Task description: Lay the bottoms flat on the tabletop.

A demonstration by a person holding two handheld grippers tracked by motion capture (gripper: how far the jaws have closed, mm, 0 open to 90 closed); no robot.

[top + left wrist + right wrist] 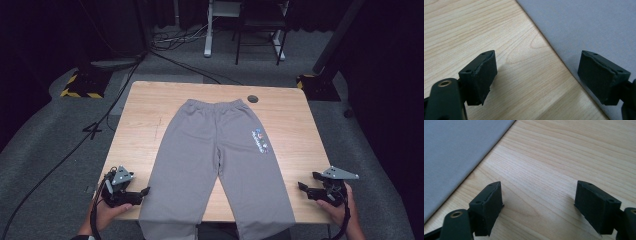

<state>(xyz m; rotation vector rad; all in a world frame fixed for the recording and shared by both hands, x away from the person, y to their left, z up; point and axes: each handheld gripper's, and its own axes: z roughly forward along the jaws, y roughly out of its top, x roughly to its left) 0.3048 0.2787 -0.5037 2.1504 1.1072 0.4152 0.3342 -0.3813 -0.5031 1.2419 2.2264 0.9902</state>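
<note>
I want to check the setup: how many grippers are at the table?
2. The left gripper is at the near left corner, beside the trousers. The right gripper is at the near right edge of the table. Both are open.

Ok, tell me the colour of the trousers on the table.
Plain grey trousers, with a small blue-and-white print near one hip; the high view shows them best.

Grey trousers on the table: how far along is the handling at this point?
Done: the grey trousers lie flat and spread, waistband at the far side, legs hanging over the near edge. In hand: nothing; the left gripper and right gripper are open beside the legs. Left: gripping and any folding.
</note>
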